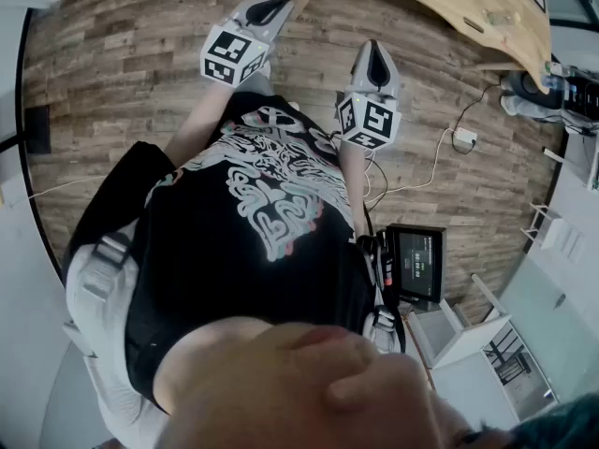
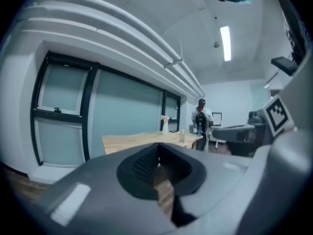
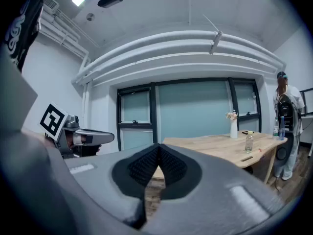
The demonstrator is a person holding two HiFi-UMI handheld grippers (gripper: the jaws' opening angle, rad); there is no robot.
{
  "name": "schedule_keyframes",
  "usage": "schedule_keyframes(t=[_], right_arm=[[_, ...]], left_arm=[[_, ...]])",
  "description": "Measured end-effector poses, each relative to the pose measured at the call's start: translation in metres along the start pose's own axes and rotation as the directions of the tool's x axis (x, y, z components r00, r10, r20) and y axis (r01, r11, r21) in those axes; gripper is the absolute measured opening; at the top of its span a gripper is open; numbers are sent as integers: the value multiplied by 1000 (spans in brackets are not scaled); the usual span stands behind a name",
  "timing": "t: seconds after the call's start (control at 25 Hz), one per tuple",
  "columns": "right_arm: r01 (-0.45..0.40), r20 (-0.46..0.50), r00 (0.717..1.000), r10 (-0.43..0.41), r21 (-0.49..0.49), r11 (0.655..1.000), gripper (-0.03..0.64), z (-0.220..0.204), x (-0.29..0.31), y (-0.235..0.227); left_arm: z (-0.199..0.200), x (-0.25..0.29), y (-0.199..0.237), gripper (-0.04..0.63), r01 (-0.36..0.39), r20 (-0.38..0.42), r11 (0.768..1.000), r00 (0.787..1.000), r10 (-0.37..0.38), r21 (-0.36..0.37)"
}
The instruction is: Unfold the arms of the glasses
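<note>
Glasses show in none of my views, so I cannot tell where they lie. My left gripper (image 1: 277, 6) and right gripper (image 1: 375, 50) hang side by side in front of my black printed shirt (image 1: 253, 213), over the wood-plank floor (image 1: 112, 73) and pointing toward the wooden table (image 1: 449, 3). Each has its jaws pressed together at the tips with nothing between them. Along the right gripper's jaws I see that table with a white vase (image 3: 234, 129) and a clear bottle (image 3: 249, 144) on it, and a person (image 3: 286, 124) standing at its far end.
</note>
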State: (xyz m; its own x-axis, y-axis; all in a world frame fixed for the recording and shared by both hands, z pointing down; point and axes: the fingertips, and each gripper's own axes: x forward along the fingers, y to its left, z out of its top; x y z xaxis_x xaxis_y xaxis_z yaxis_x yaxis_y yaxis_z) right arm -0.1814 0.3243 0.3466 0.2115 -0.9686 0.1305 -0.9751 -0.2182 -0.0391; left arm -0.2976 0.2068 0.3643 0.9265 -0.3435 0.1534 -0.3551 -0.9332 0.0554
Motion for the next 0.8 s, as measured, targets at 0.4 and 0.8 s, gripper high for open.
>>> schedule_keyframes(t=[0.4,0.8], right_arm=[[1,-10,1000,-1,4,1000,-2,-11,-1,-6],[-94,112,989,95,-13,995,-2,8,-12,-5]], left_arm=[[-4,3,2,-11,-12,1,1000,1000,12,10],[3,17,-12,-11,14,20,1000,1000,-15,28]])
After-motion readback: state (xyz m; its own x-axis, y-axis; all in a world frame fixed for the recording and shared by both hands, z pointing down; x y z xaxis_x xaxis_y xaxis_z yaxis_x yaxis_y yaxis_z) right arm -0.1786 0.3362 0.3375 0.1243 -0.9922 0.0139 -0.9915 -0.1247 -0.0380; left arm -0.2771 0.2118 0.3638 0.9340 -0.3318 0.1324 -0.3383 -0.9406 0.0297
